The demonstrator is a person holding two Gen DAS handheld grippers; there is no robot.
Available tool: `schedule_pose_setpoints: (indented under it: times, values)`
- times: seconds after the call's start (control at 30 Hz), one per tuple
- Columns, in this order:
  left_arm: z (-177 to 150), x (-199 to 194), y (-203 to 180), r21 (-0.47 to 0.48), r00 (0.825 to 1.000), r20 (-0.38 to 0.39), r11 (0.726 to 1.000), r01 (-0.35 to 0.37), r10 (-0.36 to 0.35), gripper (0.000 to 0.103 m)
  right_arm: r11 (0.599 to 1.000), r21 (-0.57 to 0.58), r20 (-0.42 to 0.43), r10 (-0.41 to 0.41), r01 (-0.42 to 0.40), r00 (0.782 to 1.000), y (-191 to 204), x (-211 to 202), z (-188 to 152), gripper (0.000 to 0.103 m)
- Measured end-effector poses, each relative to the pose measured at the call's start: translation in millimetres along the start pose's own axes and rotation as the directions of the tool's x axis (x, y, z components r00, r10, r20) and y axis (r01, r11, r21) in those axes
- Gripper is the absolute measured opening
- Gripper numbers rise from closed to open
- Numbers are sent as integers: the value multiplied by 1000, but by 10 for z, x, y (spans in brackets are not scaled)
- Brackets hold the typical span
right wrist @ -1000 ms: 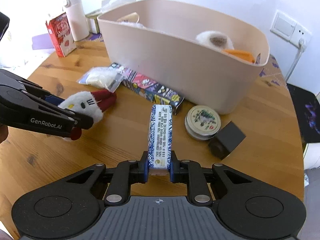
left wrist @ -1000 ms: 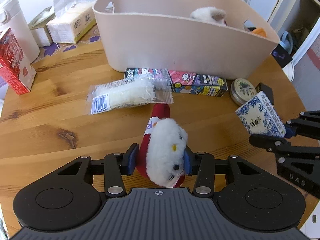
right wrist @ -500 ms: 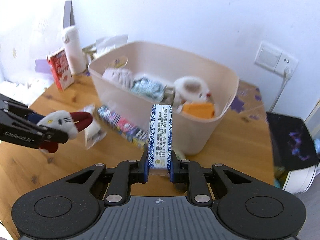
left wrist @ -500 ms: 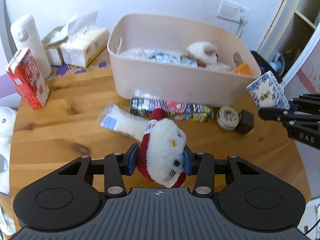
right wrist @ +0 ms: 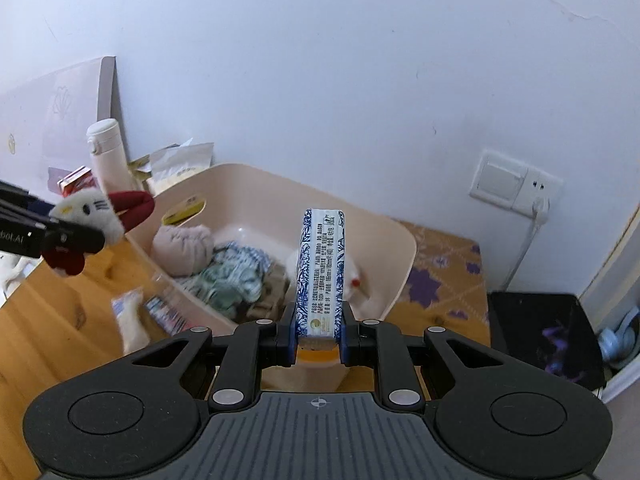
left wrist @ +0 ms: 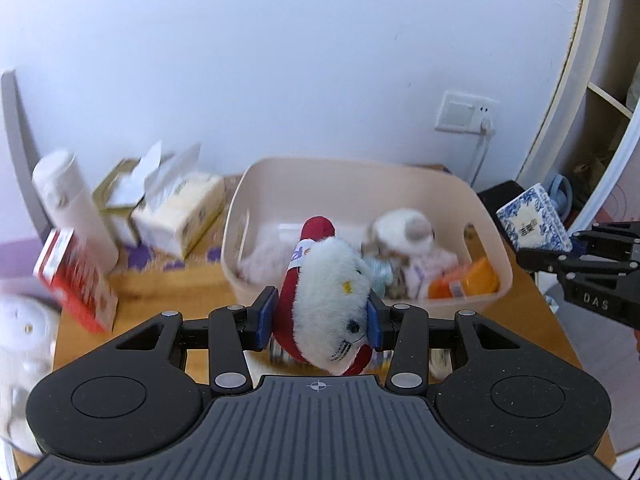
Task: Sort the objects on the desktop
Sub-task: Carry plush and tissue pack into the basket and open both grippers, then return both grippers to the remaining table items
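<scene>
My left gripper (left wrist: pixel 319 320) is shut on a white and red plush cat toy (left wrist: pixel 326 296), held in the air in front of the beige bin (left wrist: pixel 486 220). The same plush toy (right wrist: pixel 90 216) shows at the left of the right wrist view. My right gripper (right wrist: pixel 318 330) is shut on a blue-and-white patterned tissue pack (right wrist: pixel 320 272), held upright above the near rim of the bin (right wrist: pixel 404 236). That pack (left wrist: pixel 534 220) hangs to the right of the bin in the left wrist view. The bin holds soft toys, cloth and an orange packet (left wrist: pixel 466 280).
A white flask (left wrist: pixel 74 208), a red carton (left wrist: pixel 76 280) and tissue boxes (left wrist: pixel 176 208) stand at the table's back left. A plastic-wrapped packet (right wrist: pixel 130 320) and a printed box (right wrist: pixel 164 314) lie on the wooden table (right wrist: pixel 52 320) left of the bin. A wall socket (right wrist: pixel 516 188) is behind.
Both grippers have risen with their loads, and the views now look down into the bin from above. The items on the table have dropped low in the views.
</scene>
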State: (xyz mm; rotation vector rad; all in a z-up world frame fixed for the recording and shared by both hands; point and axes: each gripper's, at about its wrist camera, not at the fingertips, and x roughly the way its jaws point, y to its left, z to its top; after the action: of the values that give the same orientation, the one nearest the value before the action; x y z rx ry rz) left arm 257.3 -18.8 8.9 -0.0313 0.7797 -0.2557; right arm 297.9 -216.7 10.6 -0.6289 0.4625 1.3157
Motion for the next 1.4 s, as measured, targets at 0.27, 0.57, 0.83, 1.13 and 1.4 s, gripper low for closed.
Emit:
schedule_pose_setpoints:
  times: [0.27,0.57,0.83,1.13,1.4]
  values:
    - [272,440,-212,19,999,9,999,-50,50,45,997,-69,-4,30,-30,1000,-101,340,220,18]
    - [329,849,-393,0,990,-69,993,-120,120,45,987,-106,-81,111,-119,991,-104,698,331,18]
    - [305,1035,-414,17,984,-101,989,-144,145,48,983,-115,-159,124,-143,980,4,919,280,29]
    - [319,879,-242,-12,991,-87,995,-101,99,77,993,-70,-137,89,-99,987,-10,760,237,68]
    - [258,536,-111,44,997,-17,997,-70,71,85,999,-49,-45,20,-22,999,-43,385,184,98]
